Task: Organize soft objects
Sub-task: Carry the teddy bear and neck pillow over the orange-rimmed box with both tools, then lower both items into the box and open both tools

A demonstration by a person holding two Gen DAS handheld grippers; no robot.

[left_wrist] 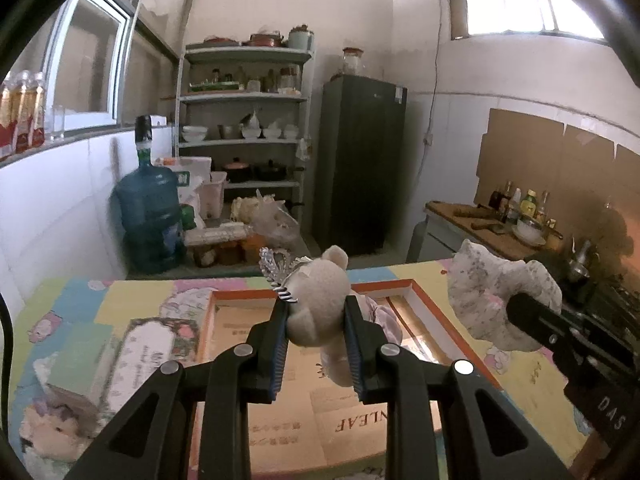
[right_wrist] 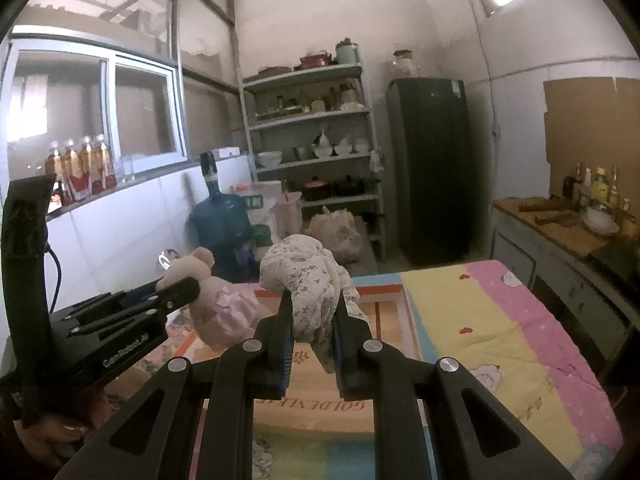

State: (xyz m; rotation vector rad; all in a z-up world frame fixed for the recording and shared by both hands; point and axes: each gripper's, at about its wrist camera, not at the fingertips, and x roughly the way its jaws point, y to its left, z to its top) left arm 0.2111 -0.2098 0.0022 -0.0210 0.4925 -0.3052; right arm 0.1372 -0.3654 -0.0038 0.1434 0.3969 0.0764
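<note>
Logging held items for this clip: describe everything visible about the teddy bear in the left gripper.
The teddy bear is a small plush toy, beige and fuzzy, with round ears and a pale pink frilly skirt. A silvery striped ribbon bow sits at its head. The left gripper is shut on it, pads squeezing its head from both sides. Its body hangs tilted above the open orange-rimmed cardboard box, not resting on it. Its face is not visible.

The beige plush bear is showing a soft, matt, fuzzy pile. The white floral cloth bundle is looking thin and crumpled. The matt black plastic left tool is carrying shiny metal rivets.
</note>
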